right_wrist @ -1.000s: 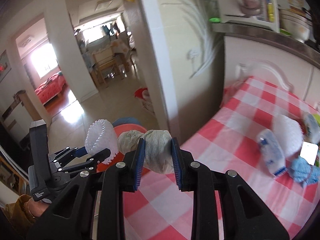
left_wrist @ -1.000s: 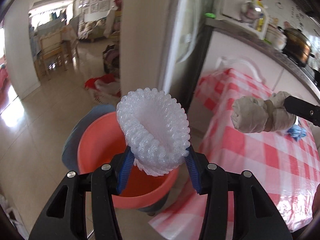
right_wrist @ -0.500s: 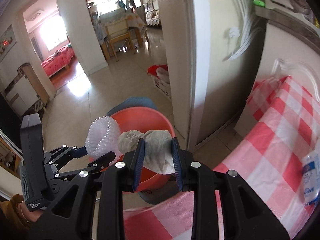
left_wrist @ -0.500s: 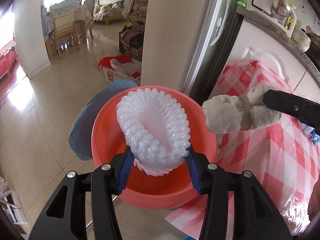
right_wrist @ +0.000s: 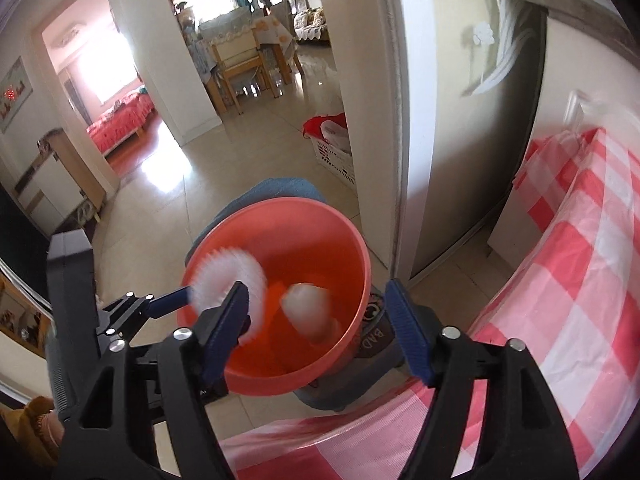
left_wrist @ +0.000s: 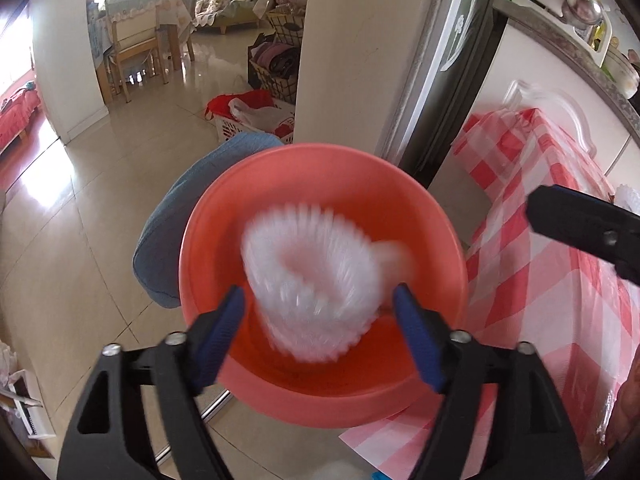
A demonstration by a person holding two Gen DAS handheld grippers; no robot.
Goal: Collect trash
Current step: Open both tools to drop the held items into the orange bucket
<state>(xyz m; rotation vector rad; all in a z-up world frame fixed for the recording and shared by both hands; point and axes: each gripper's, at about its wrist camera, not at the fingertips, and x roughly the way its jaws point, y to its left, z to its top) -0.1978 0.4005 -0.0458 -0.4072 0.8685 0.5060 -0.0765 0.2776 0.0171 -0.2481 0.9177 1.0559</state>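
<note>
Now I hold both over the red bucket [left_wrist: 320, 184], the left hand-held gripper [left_wrist: 320, 336] and right hand-held gripper [right_wrist: 320, 336] opening wide, so the foam net [left_wrist: 312, 280] and paper wad [right_wrist: 310, 312] drop inside.

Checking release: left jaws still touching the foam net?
Apart. Left wrist view: the foam net, motion-blurred, sits above the basin with gaps to both opening jaws.

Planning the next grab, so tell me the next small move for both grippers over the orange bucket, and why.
Probably lift both clear and swing back to the checked table. The left gripper and right gripper are opening, and nothing is pinched: the white foam net and the grey paper wad show blurred, dropping into the orange bucket. More white trash seems to sit at the table's edge.
</note>
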